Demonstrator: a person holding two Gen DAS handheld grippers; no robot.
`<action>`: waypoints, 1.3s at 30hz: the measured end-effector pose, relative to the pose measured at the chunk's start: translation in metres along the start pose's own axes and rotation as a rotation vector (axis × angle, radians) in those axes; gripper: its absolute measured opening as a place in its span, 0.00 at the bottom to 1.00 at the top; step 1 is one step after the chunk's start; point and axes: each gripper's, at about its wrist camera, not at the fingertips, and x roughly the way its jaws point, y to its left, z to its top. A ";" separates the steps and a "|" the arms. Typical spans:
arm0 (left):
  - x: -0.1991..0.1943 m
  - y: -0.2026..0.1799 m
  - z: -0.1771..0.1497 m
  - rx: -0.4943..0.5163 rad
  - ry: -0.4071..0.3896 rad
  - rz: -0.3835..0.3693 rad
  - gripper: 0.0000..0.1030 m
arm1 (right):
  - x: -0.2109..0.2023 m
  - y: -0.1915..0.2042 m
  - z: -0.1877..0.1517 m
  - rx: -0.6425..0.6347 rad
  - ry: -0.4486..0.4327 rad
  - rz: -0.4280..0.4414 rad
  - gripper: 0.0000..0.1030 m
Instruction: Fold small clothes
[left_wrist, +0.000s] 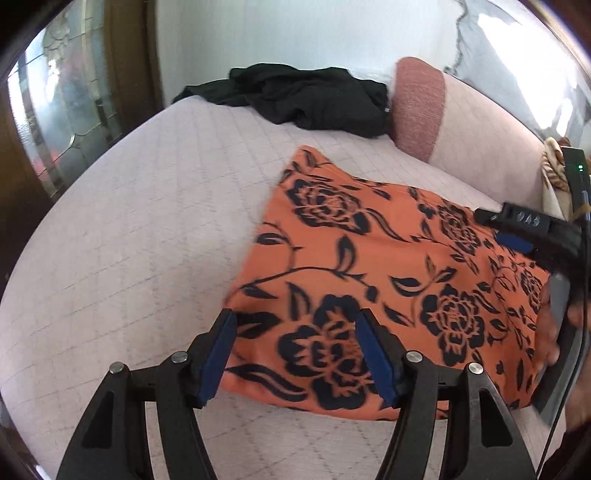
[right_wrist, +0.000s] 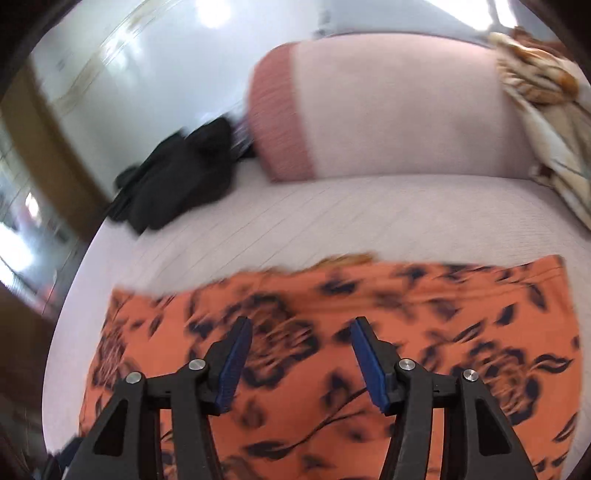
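Note:
An orange cloth with a black flower print (left_wrist: 388, 280) lies flat on the pale quilted bed (left_wrist: 147, 229). My left gripper (left_wrist: 295, 325) is open and empty, its blue pads just above the cloth's near left corner. My right gripper shows at the right of the left wrist view (left_wrist: 524, 236), over the cloth's right side. In the right wrist view the right gripper (right_wrist: 301, 332) is open and empty above the same cloth (right_wrist: 332, 369), which is blurred by motion.
A heap of black clothes (left_wrist: 306, 96) lies at the far end of the bed (right_wrist: 332, 218), also seen in the right wrist view (right_wrist: 177, 184). A pink cushion (right_wrist: 388, 107) and a beige patterned cloth (right_wrist: 546, 110) stand behind. A glass door (left_wrist: 59, 103) is on the left.

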 end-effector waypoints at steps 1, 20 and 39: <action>0.002 0.000 -0.003 0.003 0.010 0.004 0.65 | 0.006 0.011 -0.003 -0.022 0.012 0.009 0.58; 0.004 -0.015 -0.016 0.123 0.063 0.042 0.72 | -0.099 -0.101 -0.098 0.213 -0.074 -0.181 0.60; 0.006 -0.042 -0.037 0.263 0.071 0.015 0.75 | -0.099 -0.122 -0.144 0.246 -0.066 -0.075 0.47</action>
